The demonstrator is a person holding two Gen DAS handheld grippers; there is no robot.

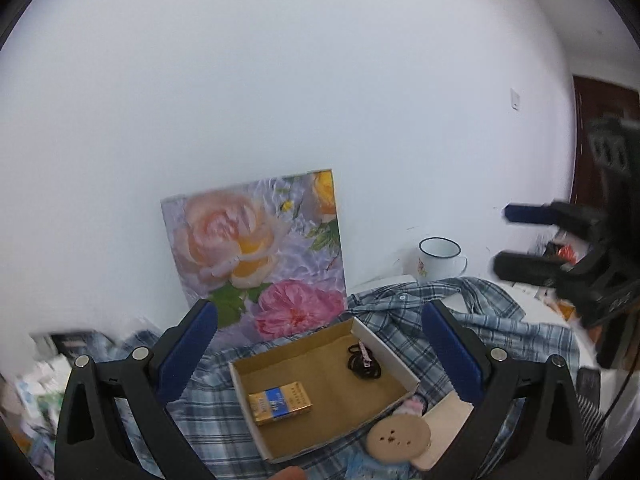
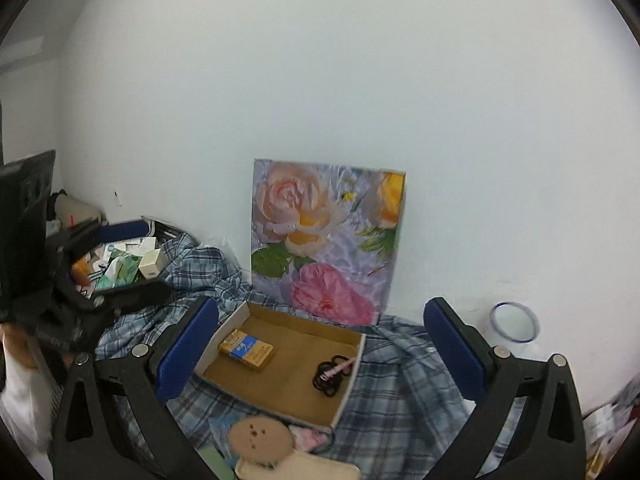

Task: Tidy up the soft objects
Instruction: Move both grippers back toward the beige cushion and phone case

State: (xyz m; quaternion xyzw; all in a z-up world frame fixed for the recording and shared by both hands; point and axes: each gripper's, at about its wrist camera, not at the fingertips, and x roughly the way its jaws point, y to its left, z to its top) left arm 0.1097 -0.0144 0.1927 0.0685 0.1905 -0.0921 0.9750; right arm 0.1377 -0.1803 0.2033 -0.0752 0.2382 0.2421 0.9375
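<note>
An open cardboard box [image 1: 340, 396] [image 2: 288, 376] lies on a blue plaid shirt [image 1: 480, 332] [image 2: 400, 380]. Inside it are a yellow and blue pack [image 1: 280, 402] [image 2: 247, 350] and a bunch of black hair ties [image 1: 364, 362] [image 2: 330, 374] with a pink strip. A beige plush toy [image 1: 400, 436] [image 2: 260, 436] lies on the shirt just in front of the box. My left gripper [image 1: 320, 344] hovers open above the box, holding nothing. My right gripper [image 2: 320, 348] is also open and empty over the box; it shows at the right in the left wrist view [image 1: 502, 240].
A floral picture [image 1: 260, 252] [image 2: 324, 240] leans on the white wall behind the box. A white enamel mug [image 1: 438, 258] [image 2: 514, 322] stands to the right. Cartons and packets [image 2: 124, 260] crowd the left side. A dark door [image 1: 600, 140] is far right.
</note>
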